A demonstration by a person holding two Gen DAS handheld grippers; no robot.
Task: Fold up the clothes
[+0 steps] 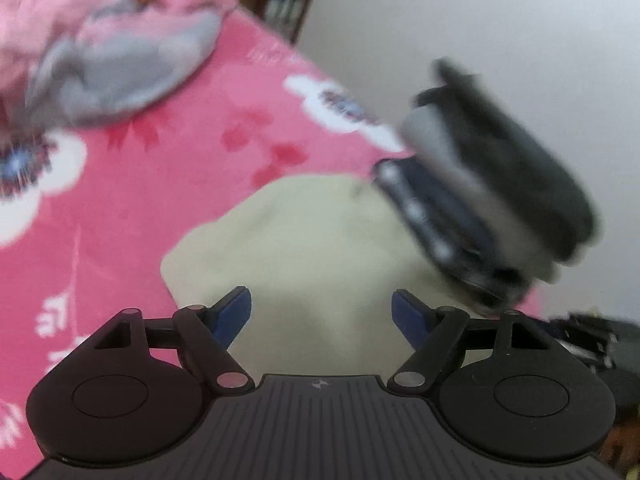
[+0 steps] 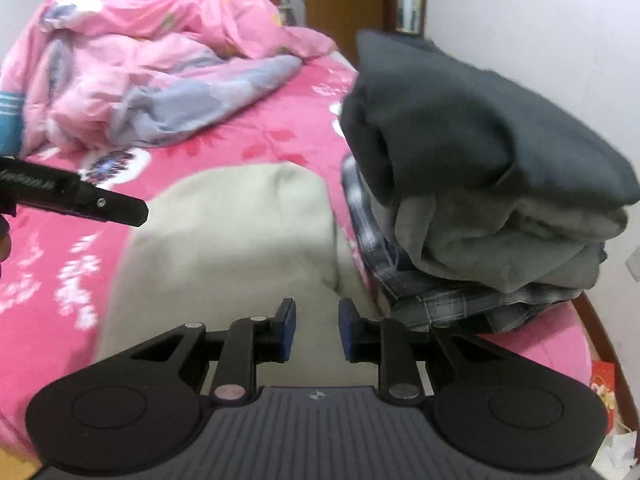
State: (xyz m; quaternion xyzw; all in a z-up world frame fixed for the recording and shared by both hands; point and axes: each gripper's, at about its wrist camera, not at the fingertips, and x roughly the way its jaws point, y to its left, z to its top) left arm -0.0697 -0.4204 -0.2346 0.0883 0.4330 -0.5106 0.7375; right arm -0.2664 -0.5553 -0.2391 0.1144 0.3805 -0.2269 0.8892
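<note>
Right tongs [image 2: 317, 330]: nearest the right wrist lens, at 6 o'clock; blue-padded jaws stand a narrow gap apart, nothing between them, the cream cloth lying below and beyond.
Left tongs [image 1: 321, 316]: at 6 o'clock of the left wrist view; jaws spread wide and empty, hanging over the cream cloth without touching it.
Left tongs, side aspect [image 2: 76, 196]: black body entering the right wrist view from 9 o'clock, tip pointing toward the cream cloth's left edge.
Folded cream-coloured fleece garment [image 2: 240, 232]: flat on the bed at picture centre, rounded far edge toward 12 o'clock; also central in the left wrist view [image 1: 304, 240], blurred.
Stack of folded clothes [image 2: 480, 184]: at 3 o'clock, just beside the cream garment; dark grey piece on top, lighter grey beneath, plaid fabric at the bottom. Heavily blurred at 2 o'clock in the left wrist view [image 1: 500, 184].
Pink bed sheet with white and red flower print [image 2: 256, 136]: carries every garment; seen again at 9 o'clock [image 1: 160, 168].
Rumpled pink and grey-blue quilt [image 2: 152, 64]: heaped at 10 to 11 o'clock, well apart from the cream garment; at 10 o'clock, blurred [image 1: 112, 52].
White wall [image 2: 532, 20]: at 1 to 2 o'clock, behind the stack.
Brown wooden door [image 2: 344, 0]: at 12 o'clock.
</note>
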